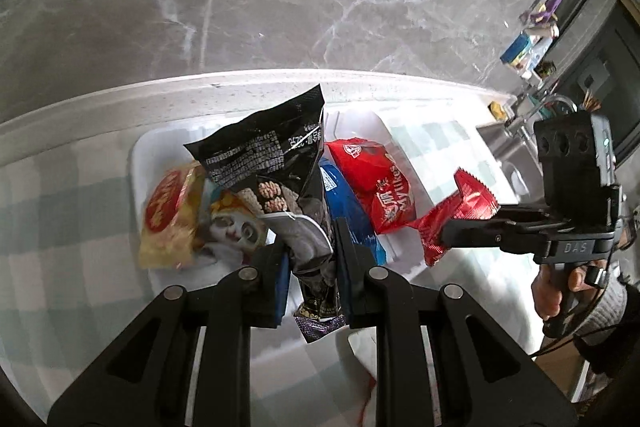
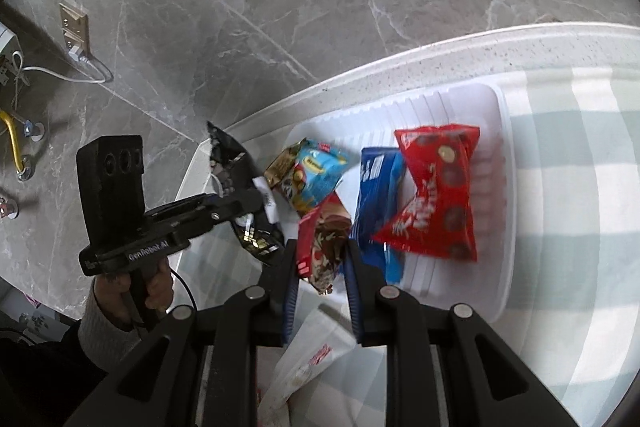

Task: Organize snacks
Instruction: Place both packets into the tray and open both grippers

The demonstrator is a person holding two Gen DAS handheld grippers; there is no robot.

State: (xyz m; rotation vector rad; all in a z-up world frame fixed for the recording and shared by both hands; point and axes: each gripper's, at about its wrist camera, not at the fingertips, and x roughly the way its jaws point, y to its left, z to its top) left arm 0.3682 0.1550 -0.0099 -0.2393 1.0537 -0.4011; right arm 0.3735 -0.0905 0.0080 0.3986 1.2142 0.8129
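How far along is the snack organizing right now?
Done: the white tray already holds a red Mylikes bag, a blue packet and a light blue snack. In hand: the left gripper holds a black packet, the right gripper a small red packet. Left: placing both.

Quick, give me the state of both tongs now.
Left tongs: shut on the black snack bag.
Right tongs: shut on the small red packet.

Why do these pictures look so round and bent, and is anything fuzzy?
Left wrist view: fisheye lens curves the counter edge; corners go black; the yellow snack looks smeared. Right wrist view: same bending; the red Mylikes bag is slightly blurred.
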